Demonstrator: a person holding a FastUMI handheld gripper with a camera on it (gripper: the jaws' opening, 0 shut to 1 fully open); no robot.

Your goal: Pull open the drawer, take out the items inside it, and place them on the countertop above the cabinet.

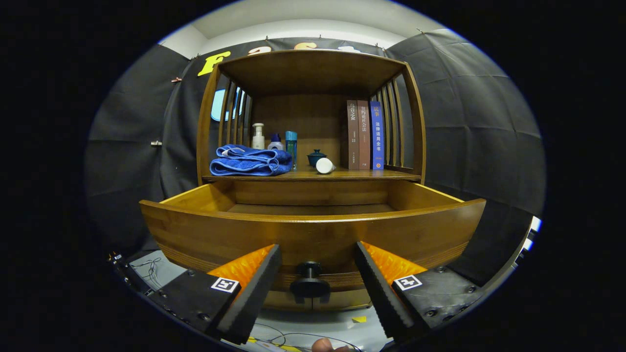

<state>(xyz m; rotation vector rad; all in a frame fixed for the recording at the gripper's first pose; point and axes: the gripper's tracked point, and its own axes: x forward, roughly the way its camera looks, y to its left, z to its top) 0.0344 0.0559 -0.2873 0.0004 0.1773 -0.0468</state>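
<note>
You face a wooden cabinet (313, 122) set against black cloth walls, with a pale ceiling above and a grey floor strewn with cables below. Its drawer (313, 230) stands pulled open toward you, its long front running crosswise, its inside showing bare wood. One black knob (309, 279) sticks straight out at you, between your gripper (318, 266) fingers, which stand apart and touch nothing. On the countertop (342, 175) above sit one folded blue towel (249, 161), three bottles (274, 140) upright behind it, one dark lidded cup (316, 157), one white cup (324, 165) lying on its side with its mouth toward you, and three books (364, 135) standing upright.
</note>
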